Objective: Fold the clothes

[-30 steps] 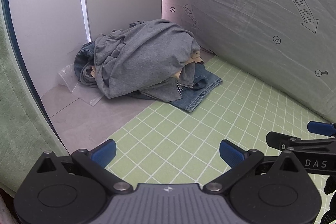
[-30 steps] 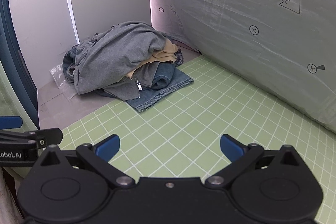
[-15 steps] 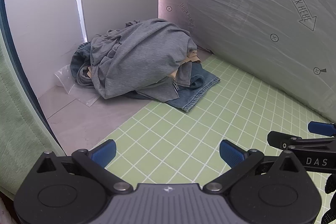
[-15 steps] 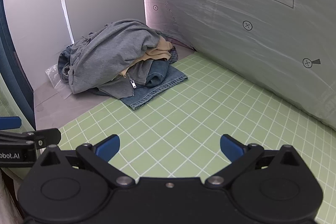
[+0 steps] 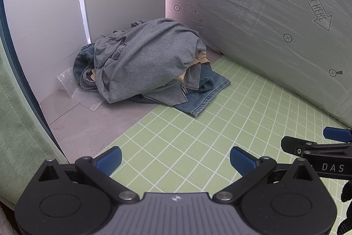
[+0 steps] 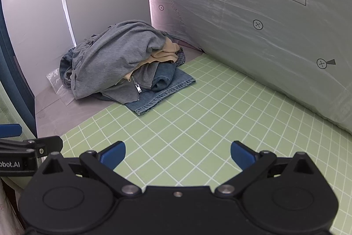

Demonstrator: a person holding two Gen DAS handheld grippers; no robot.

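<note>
Both grippers, left gripper (image 5: 175,159) and right gripper (image 6: 177,154), had fingers spread, empty; I'd grab the grey top (image 5: 143,58) centre-frame first.

A heap of clothes (image 5: 145,63) sits in the far left corner, half on the gridded mat (image 5: 220,124), half on bare floor (image 5: 88,124). A plastic bag (image 5: 72,89) lies left of it; a printed sheet (image 5: 275,25) stands right.
</note>
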